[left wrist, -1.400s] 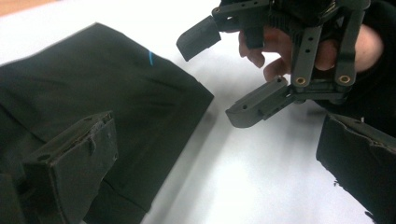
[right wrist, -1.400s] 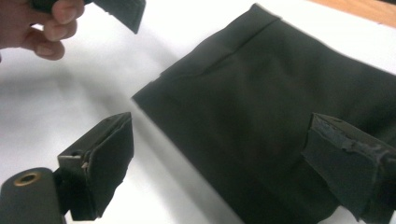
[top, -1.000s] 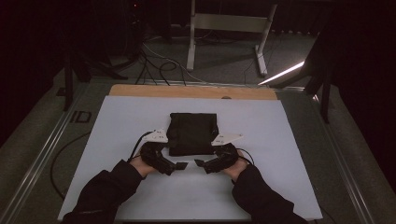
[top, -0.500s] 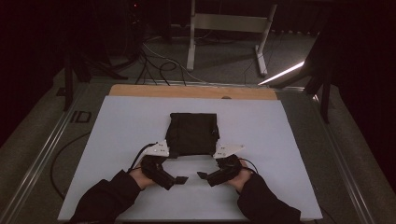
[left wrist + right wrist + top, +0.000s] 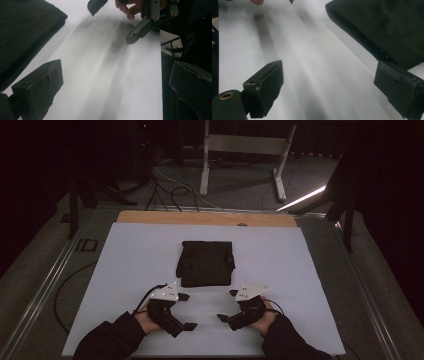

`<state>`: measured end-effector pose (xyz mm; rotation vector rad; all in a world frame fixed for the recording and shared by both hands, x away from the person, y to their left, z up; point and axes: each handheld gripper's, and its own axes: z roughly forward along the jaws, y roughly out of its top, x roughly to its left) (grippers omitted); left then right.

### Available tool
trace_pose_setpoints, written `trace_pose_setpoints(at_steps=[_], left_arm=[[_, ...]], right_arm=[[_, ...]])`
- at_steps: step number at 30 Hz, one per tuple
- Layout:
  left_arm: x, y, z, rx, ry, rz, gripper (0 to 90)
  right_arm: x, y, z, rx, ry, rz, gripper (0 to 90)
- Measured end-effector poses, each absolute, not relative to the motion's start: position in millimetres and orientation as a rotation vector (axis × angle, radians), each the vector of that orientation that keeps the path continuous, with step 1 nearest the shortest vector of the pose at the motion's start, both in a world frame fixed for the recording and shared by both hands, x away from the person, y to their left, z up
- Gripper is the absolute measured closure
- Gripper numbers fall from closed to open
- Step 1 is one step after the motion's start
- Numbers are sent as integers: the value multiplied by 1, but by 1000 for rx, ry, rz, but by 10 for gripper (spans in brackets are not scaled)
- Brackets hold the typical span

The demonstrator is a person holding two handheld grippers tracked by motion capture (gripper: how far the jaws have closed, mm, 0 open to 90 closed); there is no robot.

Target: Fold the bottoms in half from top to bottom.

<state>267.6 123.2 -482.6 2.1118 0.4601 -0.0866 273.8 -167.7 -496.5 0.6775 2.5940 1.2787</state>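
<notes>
left gripper (image 5: pixel 184 311) jaws spread, empty, just near side of folded black cloth (image 5: pixel 206 263) | right gripper (image 5: pixel 228 305) same, spread, empty | cloth lay flat mid white mat (image 5: pixel 300 270), untouched | step: looked like fold done, or pre-grasp | next: reach cloth's near edge if regrasping

Black folded cloth (image 5: pixel 206 263), flat, squarish, mid-table, apart from grippers.

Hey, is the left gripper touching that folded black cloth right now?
Apart. In the high view, bare white table shows between the left gripper and the near edge of the folded black cloth; its jaws stand open.
</notes>
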Motion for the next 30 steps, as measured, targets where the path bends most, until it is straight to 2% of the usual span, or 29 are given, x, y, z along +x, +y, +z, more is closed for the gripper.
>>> trace_pose_setpoints(at_steps=[30], left_arm=[[262,138,-487,2144,453,-67,0]], right_arm=[[269,-185,-497,630,2615,1231,90]])
